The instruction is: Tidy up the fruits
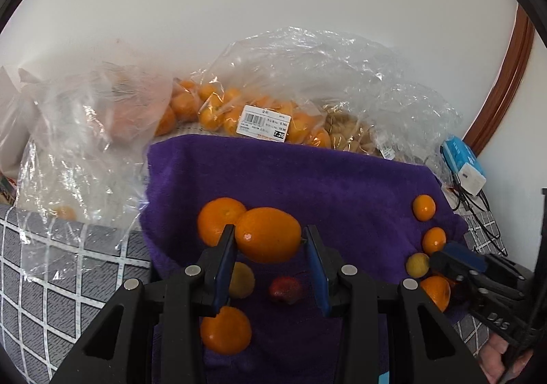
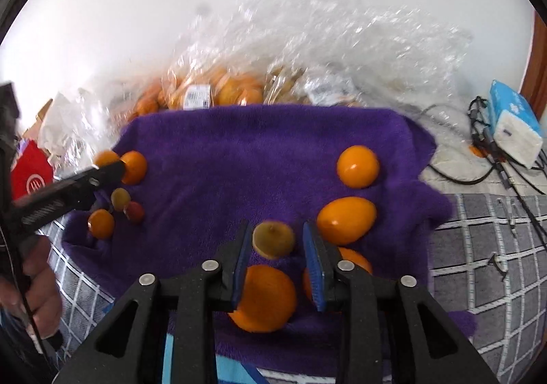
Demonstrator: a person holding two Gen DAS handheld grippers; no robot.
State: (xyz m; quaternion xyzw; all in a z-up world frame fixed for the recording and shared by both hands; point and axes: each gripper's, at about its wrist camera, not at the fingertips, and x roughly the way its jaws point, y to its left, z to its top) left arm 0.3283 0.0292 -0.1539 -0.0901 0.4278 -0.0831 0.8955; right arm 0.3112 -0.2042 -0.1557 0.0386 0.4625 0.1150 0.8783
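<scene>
Two fruit groups forming, sorting unfinished.
Your left gripper (image 1: 268,238) clamps an oval orange (image 1: 268,235); your right gripper's (image 2: 275,240) jaws stand apart around a yellow-green fruit (image 2: 273,238), untouched.

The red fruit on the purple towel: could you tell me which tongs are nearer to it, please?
Left. The left tongs grip an orange just above the red fruit; the right tongs hover across the towel.

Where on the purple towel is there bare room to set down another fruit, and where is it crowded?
Free: the middle and back of the purple towel, between the left fruit cluster, the right-hand oranges and the plastic bags behind. Crowded: both side clusters and the near edge around the right claw.
</scene>
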